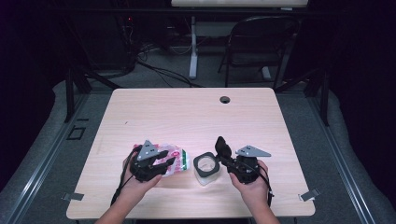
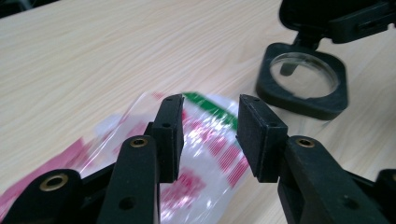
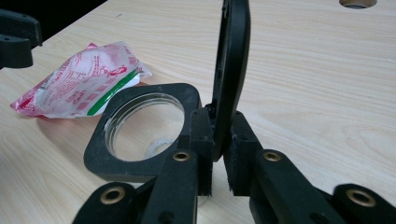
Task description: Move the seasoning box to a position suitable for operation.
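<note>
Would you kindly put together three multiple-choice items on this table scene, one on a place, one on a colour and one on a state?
1. Where does the snack bag lie relative to the clear jar in the high view?
A. To its left
B. To its right
C. Inside it

2. What colour is the stripe along the bag's end?
A. Blue
B. Green
C. Yellow

3. How does the jar's hinged lid stand?
A. Shut flat on the mouth
B. Lying loose on the table
C. Raised upright, pinched by the right gripper

Answers:
1 A, the bag rests on the table under the left gripper, left of the jar.
2 B, the right gripper view shows a green band beside the red print.
3 C, the jaws press either side of the lid's lower edge and the mouth is open.
</note>
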`<state>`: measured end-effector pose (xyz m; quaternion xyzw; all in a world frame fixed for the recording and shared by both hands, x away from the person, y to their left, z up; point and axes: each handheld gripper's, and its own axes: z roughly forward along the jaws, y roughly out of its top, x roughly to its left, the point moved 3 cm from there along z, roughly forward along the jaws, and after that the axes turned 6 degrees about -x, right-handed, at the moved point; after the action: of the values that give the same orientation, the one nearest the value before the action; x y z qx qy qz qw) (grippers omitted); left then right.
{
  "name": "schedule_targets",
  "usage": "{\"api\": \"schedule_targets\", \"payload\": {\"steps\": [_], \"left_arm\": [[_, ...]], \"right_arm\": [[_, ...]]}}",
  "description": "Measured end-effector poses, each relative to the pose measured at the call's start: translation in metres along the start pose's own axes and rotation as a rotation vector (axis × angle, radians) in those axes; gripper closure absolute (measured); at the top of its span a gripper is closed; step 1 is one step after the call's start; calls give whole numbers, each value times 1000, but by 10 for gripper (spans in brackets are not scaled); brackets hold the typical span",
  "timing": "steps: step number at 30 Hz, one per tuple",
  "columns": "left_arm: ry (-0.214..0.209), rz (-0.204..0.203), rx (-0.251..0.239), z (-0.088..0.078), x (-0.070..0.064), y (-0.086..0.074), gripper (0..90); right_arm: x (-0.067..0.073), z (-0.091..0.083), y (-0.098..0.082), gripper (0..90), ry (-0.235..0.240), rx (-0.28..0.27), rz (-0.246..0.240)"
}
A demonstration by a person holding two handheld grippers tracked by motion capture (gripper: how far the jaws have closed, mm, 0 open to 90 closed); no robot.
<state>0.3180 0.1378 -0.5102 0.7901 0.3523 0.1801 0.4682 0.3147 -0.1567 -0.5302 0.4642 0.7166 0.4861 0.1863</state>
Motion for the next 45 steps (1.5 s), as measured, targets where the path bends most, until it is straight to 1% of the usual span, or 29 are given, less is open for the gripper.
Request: {"api": "schedule_targets", "payload": {"steps": [2, 3, 4, 5, 7, 9, 10, 11, 15, 17, 18, 19, 22, 24, 25, 26, 28, 31, 32, 35, 36, 37, 38, 43, 45], "left_arm": [[8, -30, 5, -4, 6, -6, 611], [8, -30, 5, -4, 6, -6, 607], [14, -40, 10, -6, 9, -11, 607], [21, -38, 11, -6, 9, -13, 606], [22, -29, 19, -6, 10, -17, 600], [25, -26, 22, -5, 10, -19, 577], [31, -24, 31, -2, 11, -22, 572], [30, -21, 37, -1, 11, -23, 567], [30, -15, 40, -1, 12, -27, 524], [29, -18, 42, -1, 12, -28, 507], [24, -6, 47, -1, 11, -29, 494], [24, -6, 47, -1, 11, -29, 487], [22, 16, 41, 0, 8, -29, 466], [1, 9, 39, 0, 6, -29, 472], [-5, 10, 43, 0, 6, -30, 486], [1, 7, 48, -1, 5, -30, 492], [0, 6, 41, -1, 4, -32, 498], [8, 8, 49, 2, 1, -34, 458], [12, 19, 54, 3, 1, -35, 446], [19, 31, 63, 8, -2, -38, 379], [19, 31, 63, 8, -2, -38, 338], [21, 33, 63, 9, -2, -38, 338], [28, 38, 67, 11, -4, -40, 302], [35, 67, 84, 16, -10, -44, 265], [47, 88, 98, 19, -12, -47, 256]], "right_arm": [[0, 3, 2, 847, 8, 6, -5], [0, 4, 2, 848, 14, 2, -3], [-1, 5, 3, 849, 13, 6, -12], [-1, 7, 4, 849, 20, 2, -8], [-3, 9, 6, 850, 37, 5, -4], [-4, 10, 6, 850, 44, 5, -4], [-6, 12, 8, 851, 55, 8, -10], [-8, 13, 9, 851, 57, 10, -15], [-12, 16, 10, 850, 83, 8, -3], [-13, 17, 11, 848, 82, 10, -8], [-13, 18, 12, 848, 85, 9, -10], [-14, 19, 12, 847, 88, 6, -7], [-15, 20, 13, 845, 93, 10, -5], [-15, 21, 14, 841, 88, 8, -11], [-15, 22, 14, 840, 91, 1, -6], [-16, 22, 14, 839, 91, 4, -6], [-16, 22, 14, 833, 85, 0, -8], [-16, 23, 14, 799, 84, 0, -12], [-15, 23, 14, 782, 85, 0, -14], [-15, 22, 13, 720, 84, 0, -17], [-15, 22, 13, 720, 84, 0, -17], [-15, 21, 13, 690, 79, 0, -23], [-15, 21, 12, 654, 73, -7, -23], [-14, 20, 11, 619, 68, -3, -28], [-14, 19, 10, 611, 68, -1, -26]]}}
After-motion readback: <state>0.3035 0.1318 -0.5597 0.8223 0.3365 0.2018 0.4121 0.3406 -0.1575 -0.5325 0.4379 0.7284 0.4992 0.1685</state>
